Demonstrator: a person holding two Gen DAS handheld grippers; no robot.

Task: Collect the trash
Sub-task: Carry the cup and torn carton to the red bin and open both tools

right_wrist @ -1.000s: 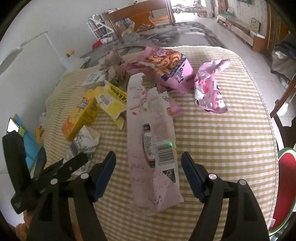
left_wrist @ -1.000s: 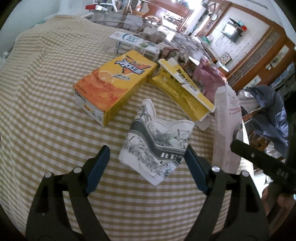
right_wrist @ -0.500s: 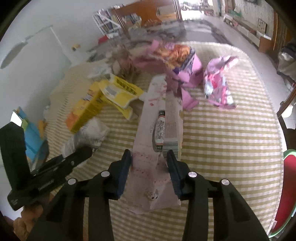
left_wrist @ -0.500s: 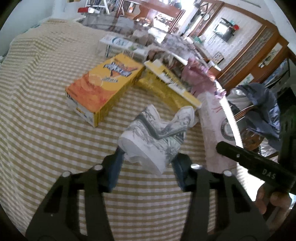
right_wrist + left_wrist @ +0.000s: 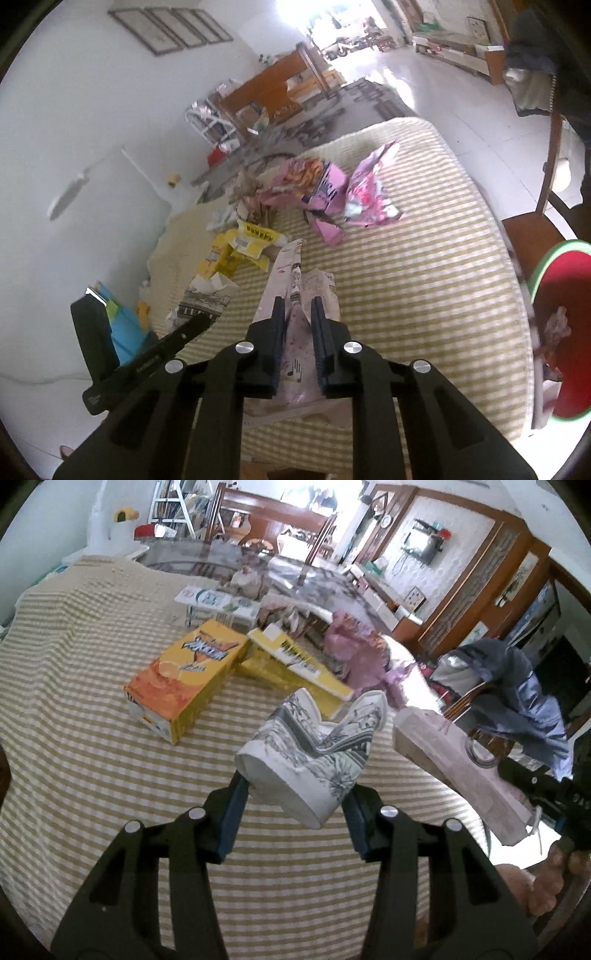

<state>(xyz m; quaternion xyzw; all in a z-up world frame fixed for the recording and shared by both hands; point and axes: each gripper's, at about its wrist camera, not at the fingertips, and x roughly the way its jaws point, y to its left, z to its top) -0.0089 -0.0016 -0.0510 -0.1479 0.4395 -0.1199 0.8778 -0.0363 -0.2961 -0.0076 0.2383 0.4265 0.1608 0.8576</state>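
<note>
The left gripper (image 5: pixel 295 801) is clamped on a crushed paper cup (image 5: pixel 314 753) printed with grey ink-wash plants. The cup is held clear of the striped tablecloth (image 5: pixel 74 738); its flat base faces the camera toward 6 o'clock and its torn mouth points away toward 1 o'clock, so its long axis runs roughly along the fingers. The blue pads (image 5: pixel 231 812) press its sides near the base.

The right gripper (image 5: pixel 298 332) is closed on a long pale pink wrapper (image 5: pixel 295 295). The wrapper's long axis runs from 6 to 12 o'clock along the fingers, its far tip pointing to 12 o'clock; the near end hangs below the jaws. In the left view the same wrapper (image 5: pixel 461 771) slants from 10 to 4 o'clock, off the cloth, with the person's right hand (image 5: pixel 546 882) at 4 o'clock behind it.

Beyond the cup, at 10 o'clock, an orange juice carton (image 5: pixel 184 679) lies flat, its long axis toward 1 o'clock. Touching it at 12 o'clock is a flattened yellow box (image 5: pixel 295 664). Further out, crumpled pink bags (image 5: pixel 332 192) lie at 12 to 1 o'clock in the right view. A red stool (image 5: pixel 565 332) stands at 3 o'clock off the table.
</note>
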